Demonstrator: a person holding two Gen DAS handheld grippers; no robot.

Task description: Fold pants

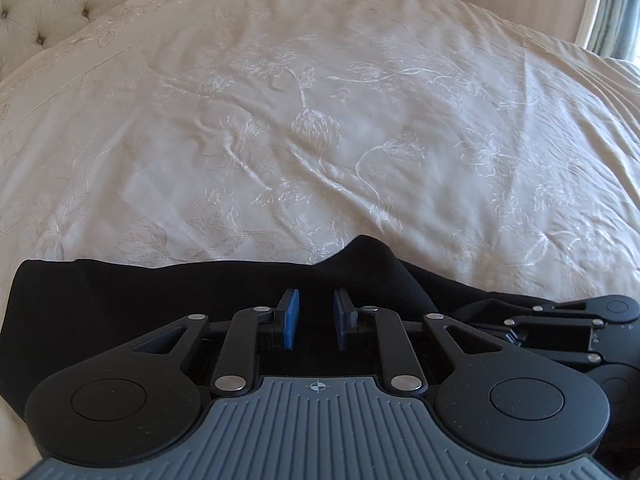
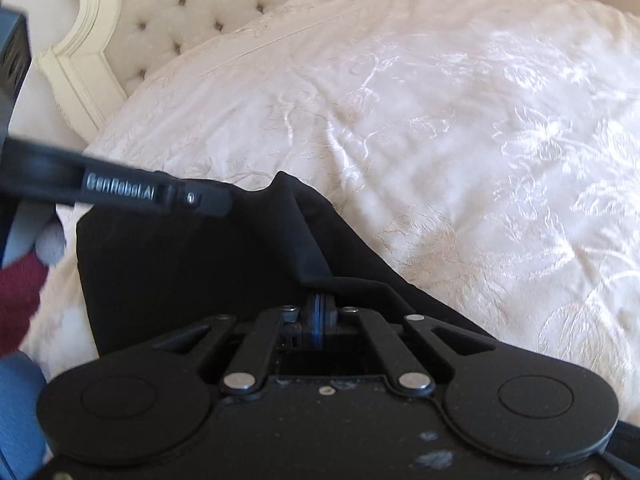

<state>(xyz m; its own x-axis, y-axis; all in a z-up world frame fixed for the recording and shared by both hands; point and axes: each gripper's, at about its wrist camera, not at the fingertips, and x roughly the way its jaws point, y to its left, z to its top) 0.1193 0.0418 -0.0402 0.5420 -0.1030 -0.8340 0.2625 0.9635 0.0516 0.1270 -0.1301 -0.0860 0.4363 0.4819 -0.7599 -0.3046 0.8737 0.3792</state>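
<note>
Had matte black linkage arms w/ silver rivets on both, blue pads (image 1: 291, 320) on fingertips. Left gripper (image 1: 316, 322) got a ribbed grey base w/ crosshair mark. Wore dark red sleeve (image 2: 20, 300), blue below.

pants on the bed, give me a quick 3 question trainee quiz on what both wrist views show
1. True or false: the black pants lie on a cream embroidered bedspread.
2. Which claw has its pads pressed together on a raised fold of the pants? A) left claw B) right claw C) neither
3. Fill in: in the left wrist view, the left claw's blue pads stand slightly ____, with pants fabric below them.

Key: 1 true; 2 B; 3 apart
</note>
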